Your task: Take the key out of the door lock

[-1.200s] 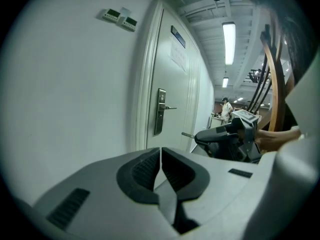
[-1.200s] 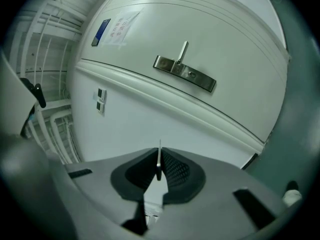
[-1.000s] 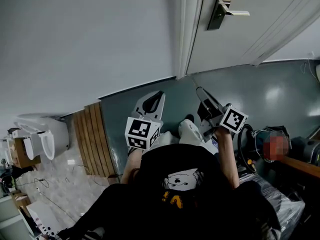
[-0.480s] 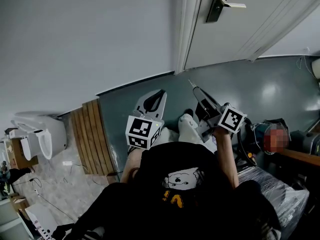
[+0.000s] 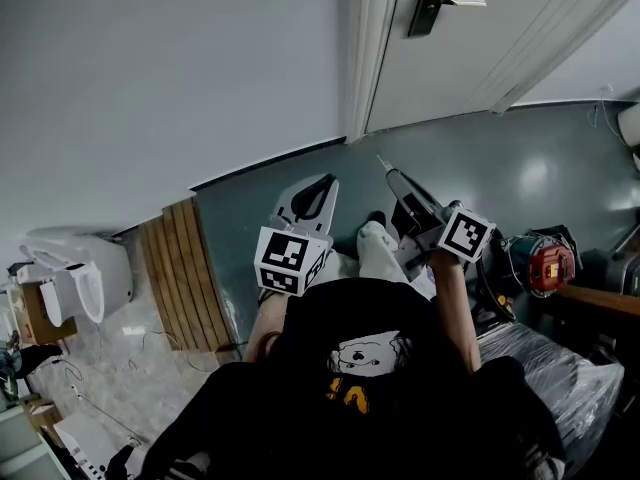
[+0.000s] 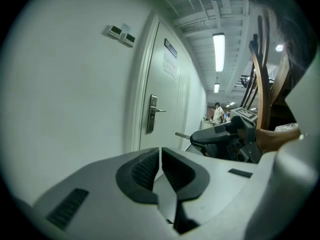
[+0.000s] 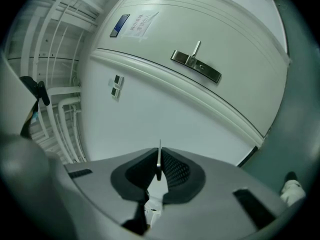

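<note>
1. Key [image 7: 159, 145]: out of the lock and clamped edge-on between the pads of the right gripper [image 7: 159, 156]. The thin blade pokes forward past the jaw tips.
2. The head view shows the same: a slim metal tip [image 5: 384, 164] sticks out ahead of the right gripper [image 5: 403, 190], well apart from the door [image 5: 480, 38].
3. Lock plate [image 5: 424, 6] with handle [image 5: 462, 1] sits far up the door. I can't see a key in it, though the keyhole is too small to read.
4. Right claw is clenched on the key. The narrow pinch suits a flat blade and likely keeps it from twisting.
5. Left gripper [image 6: 160, 154] has its jaws pressed together with nothing between them. It's idle, held low beside the right one [image 5: 318, 190], probably just parked out of the way.
6. Both grippers sit close to the person's torso and point toward the door and wall [image 5: 180, 68].
7. Judgement: removal looks done, with the key free and carried away from the door. The risk is the blade slipping, as only a small part sits in the pads.
</note>
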